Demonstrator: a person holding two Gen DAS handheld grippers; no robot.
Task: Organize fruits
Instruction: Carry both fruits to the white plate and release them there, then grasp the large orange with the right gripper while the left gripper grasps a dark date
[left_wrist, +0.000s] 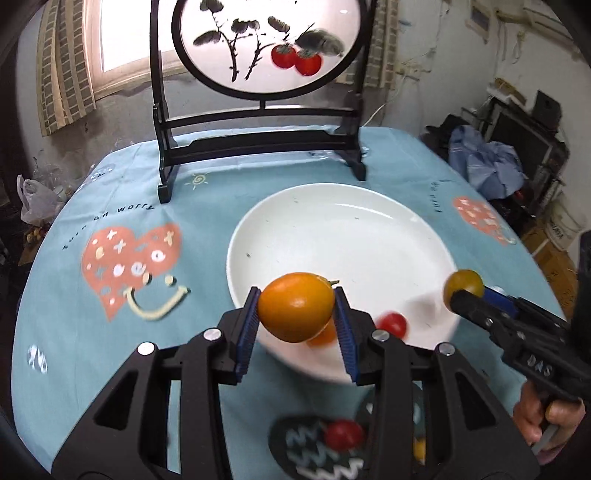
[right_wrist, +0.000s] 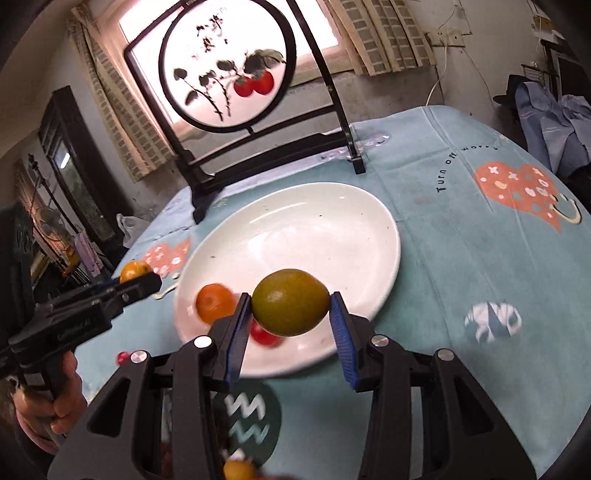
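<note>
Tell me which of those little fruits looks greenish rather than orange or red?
The olive-green fruit clamped in the right hand-held gripper. The left hand-held gripper holds an orange fruit; another orange one and a red one lie on the white plate.

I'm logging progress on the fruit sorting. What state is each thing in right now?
Left gripper: shut on the orange tomato, held above the plate's near edge.
Right gripper: shut on the greenish tomato, held above the plate.
White plate: holds a small orange fruit and a red tomato; mostly bare.
Red tomato on the tablecloth: not yet picked up.
</note>
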